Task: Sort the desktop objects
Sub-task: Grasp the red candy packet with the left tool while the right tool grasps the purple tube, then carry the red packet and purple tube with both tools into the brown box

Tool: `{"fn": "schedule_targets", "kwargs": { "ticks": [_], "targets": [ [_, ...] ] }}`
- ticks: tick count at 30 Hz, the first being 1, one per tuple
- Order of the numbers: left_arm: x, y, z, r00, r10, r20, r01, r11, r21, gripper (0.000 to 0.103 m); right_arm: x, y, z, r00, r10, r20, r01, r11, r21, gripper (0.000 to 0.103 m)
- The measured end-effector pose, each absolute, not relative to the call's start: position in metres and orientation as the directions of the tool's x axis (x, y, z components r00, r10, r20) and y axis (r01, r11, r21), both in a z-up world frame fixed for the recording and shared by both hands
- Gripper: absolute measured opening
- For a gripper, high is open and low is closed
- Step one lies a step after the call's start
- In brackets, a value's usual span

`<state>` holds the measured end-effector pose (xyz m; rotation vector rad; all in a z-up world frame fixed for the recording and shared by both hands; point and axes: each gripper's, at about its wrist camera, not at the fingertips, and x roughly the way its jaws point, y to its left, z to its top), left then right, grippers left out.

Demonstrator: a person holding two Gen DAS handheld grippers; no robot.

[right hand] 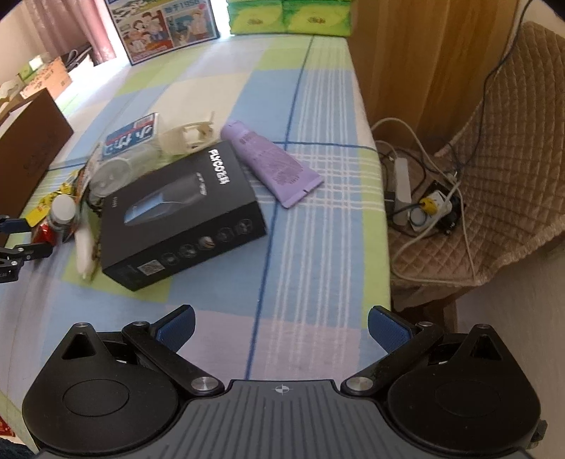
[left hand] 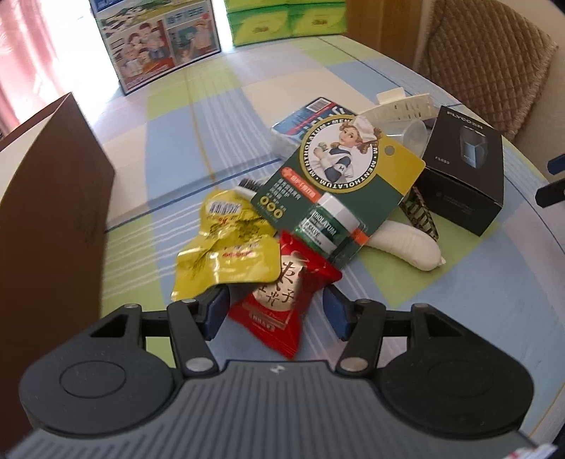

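A pile of desktop objects lies on the checked tablecloth. In the left wrist view my left gripper [left hand: 276, 310] is open, its blue pads on either side of a red snack packet [left hand: 282, 300], apart from it. A yellow packet [left hand: 226, 243] lies left of it, a green Mentholatum card [left hand: 339, 183] behind, with a white brush [left hand: 406, 243] and a black Flyco box [left hand: 462, 169] to the right. In the right wrist view my right gripper [right hand: 280, 330] is open and empty, near the table's front, in front of the black box [right hand: 183, 208] and a purple tube [right hand: 272, 162].
A brown cardboard box [left hand: 46, 197] stands at the left. Picture boxes [left hand: 159, 42] and green tissue packs [left hand: 286, 21] stand at the far edge. A quilted chair [right hand: 494, 183] with cables and a power strip [right hand: 430, 208] sits beyond the table's right edge.
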<state>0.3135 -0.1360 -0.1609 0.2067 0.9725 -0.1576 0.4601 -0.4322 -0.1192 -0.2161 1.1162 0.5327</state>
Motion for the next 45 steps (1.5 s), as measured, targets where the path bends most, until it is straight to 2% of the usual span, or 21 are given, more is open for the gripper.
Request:
{"fn": "schedule_targets", "kwargs": {
  "ticks": [2, 3, 6, 7, 10, 18, 20, 21, 22, 27, 31, 33, 35, 39, 45],
  "targets": [
    [0.316, -0.137, -0.162, 0.553, -0.054, -0.831, 0.236, 0.967, 0.094, 0.054, 0.464, -0.433, -0.12, 0.325, 0.298, -0.897, -0.508, 0.856, 0.101, 0.101],
    [0.316, -0.137, -0.162, 0.551, -0.062, -0.832, 0.237, 0.968, 0.086, 0.05, 0.467, -0.434, -0.119, 0.325, 0.303, -0.896, -0.511, 0.853, 0.103, 0.101],
    [0.313, -0.139, -0.162, 0.542, -0.074, -0.837, 0.239, 0.969, 0.068, 0.03, 0.476, -0.435, -0.116, 0.331, 0.322, -0.887, -0.53, 0.841, 0.108, 0.101],
    [0.312, -0.139, -0.162, 0.539, -0.078, -0.839, 0.229, 0.972, 0.057, 0.028, 0.48, -0.435, -0.114, 0.335, 0.331, -0.882, -0.537, 0.836, 0.11, 0.101],
    [0.305, -0.137, -0.16, 0.526, -0.063, -0.848, 0.165, 0.986, 0.029, 0.025, 0.491, -0.432, -0.106, 0.343, 0.373, -0.862, -0.571, 0.811, 0.124, 0.101],
    [0.272, -0.123, -0.152, 0.471, 0.036, -0.881, -0.114, 0.993, -0.02, 0.024, 0.53, -0.41, -0.085, 0.33, 0.554, -0.765, -0.768, 0.628, 0.123, 0.101],
    [0.265, -0.119, -0.152, 0.461, 0.048, -0.886, -0.165, 0.986, -0.033, 0.024, 0.544, -0.402, -0.085, 0.32, 0.581, -0.749, -0.815, 0.571, 0.095, 0.086],
    [0.261, -0.117, -0.152, 0.457, 0.056, -0.888, -0.186, 0.982, -0.034, 0.024, 0.553, -0.398, -0.087, 0.305, 0.587, -0.75, -0.831, 0.548, 0.091, 0.074],
    [0.259, -0.115, -0.151, 0.453, 0.065, -0.889, -0.202, 0.979, -0.032, 0.024, 0.563, -0.394, -0.089, 0.284, 0.588, -0.757, -0.84, 0.533, 0.099, 0.066],
    [0.248, -0.108, -0.151, 0.44, 0.111, -0.891, -0.29, 0.957, -0.024, 0.024, 0.594, -0.376, -0.111, 0.19, 0.568, -0.801, -0.899, 0.428, 0.091, 0.049],
    [0.245, -0.103, -0.149, 0.438, 0.122, -0.891, -0.331, 0.943, -0.034, 0.024, 0.597, -0.362, -0.129, 0.09, 0.547, -0.832, -0.949, 0.3, 0.094, 0.039],
    [0.245, -0.102, -0.149, 0.435, 0.125, -0.892, -0.34, 0.94, -0.034, 0.024, 0.599, -0.356, -0.137, 0.058, 0.55, -0.833, -0.958, 0.266, 0.109, 0.039],
    [0.245, -0.102, -0.149, 0.434, 0.129, -0.892, -0.344, 0.938, -0.032, 0.024, 0.596, -0.351, -0.145, 0.06, 0.527, -0.848, -0.964, 0.251, 0.087, 0.039],
    [0.249, -0.101, -0.15, 0.431, 0.136, -0.892, -0.352, 0.936, -0.028, 0.024, 0.594, -0.35, -0.149, 0.08, 0.549, -0.832, -0.971, 0.232, 0.059, 0.031],
    [0.259, -0.103, -0.153, 0.424, 0.15, -0.893, -0.342, 0.94, -0.005, 0.026, 0.593, -0.353, -0.149, 0.098, 0.56, -0.823, -0.969, 0.243, 0.051, 0.03]
  ]
}}
